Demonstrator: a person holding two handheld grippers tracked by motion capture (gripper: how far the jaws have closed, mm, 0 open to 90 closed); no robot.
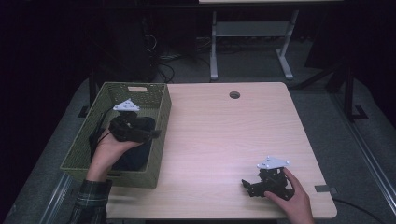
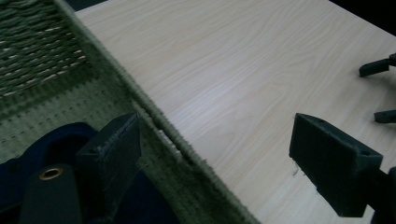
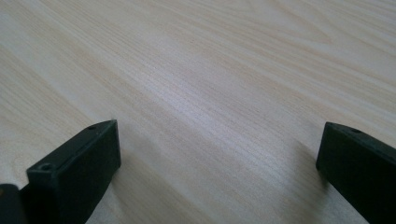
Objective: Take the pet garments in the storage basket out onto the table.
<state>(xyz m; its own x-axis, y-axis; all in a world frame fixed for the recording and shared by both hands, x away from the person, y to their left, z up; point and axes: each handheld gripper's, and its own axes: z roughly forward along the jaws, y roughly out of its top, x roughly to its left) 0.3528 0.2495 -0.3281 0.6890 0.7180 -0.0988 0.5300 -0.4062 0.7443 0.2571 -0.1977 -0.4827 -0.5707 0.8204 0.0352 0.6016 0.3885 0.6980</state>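
Observation:
A green woven basket (image 1: pixel 135 178) stands on the left of the light wooden table (image 1: pixel 224 135). A dark navy cloth (image 1: pixel 137 156) lies inside it. My left gripper (image 1: pixel 155 134) hovers over the basket's right wall, pointing right. In the left gripper view this gripper (image 2: pixel 219 158) is open and straddles the basket rim (image 2: pixel 154 116): one jaw is above the cloth (image 2: pixel 56 144), the other above bare table. My right gripper (image 1: pixel 246 184) rests low near the table's front right, pointing left. Seen in its own view, that gripper (image 3: pixel 217 158) is open with only wood grain between the jaws.
A round cable hole (image 1: pixel 234 94) sits near the table's far edge. Beyond the table stands a white desk frame (image 1: pixel 250 32) on grey floor. A grey tab (image 1: pixel 325 189) lies at the front right corner. The right gripper's tips (image 2: pixel 378 67) appear far right in the left gripper view.

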